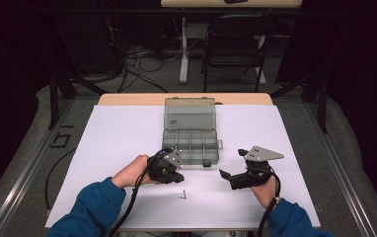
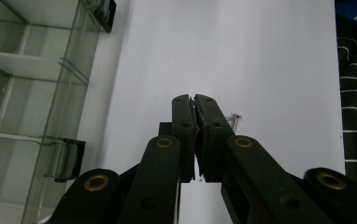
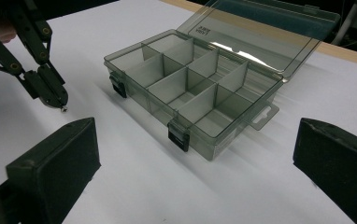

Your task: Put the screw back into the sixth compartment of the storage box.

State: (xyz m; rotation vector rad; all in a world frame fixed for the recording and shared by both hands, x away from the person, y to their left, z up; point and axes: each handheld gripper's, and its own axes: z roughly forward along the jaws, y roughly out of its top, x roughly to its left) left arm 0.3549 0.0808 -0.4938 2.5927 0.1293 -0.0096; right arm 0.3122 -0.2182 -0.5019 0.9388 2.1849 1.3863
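Your right gripper [image 3: 195, 172] stands with jaws wide apart before the open box [image 3: 200, 88]. Your left gripper [image 3: 57, 100] pinches a small screw [image 3: 64, 109] beside it.

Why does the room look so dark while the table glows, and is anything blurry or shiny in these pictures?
High view: light falls on the white table sheet while the surroundings sink into black. Left gripper view: the shut black left claw looms close and slightly soft; the sheet looks washed out. Right gripper view: glare streaks the open smoky clear plastic compartment box at its lid hinge, and the open right claw's pads blur at the edges.
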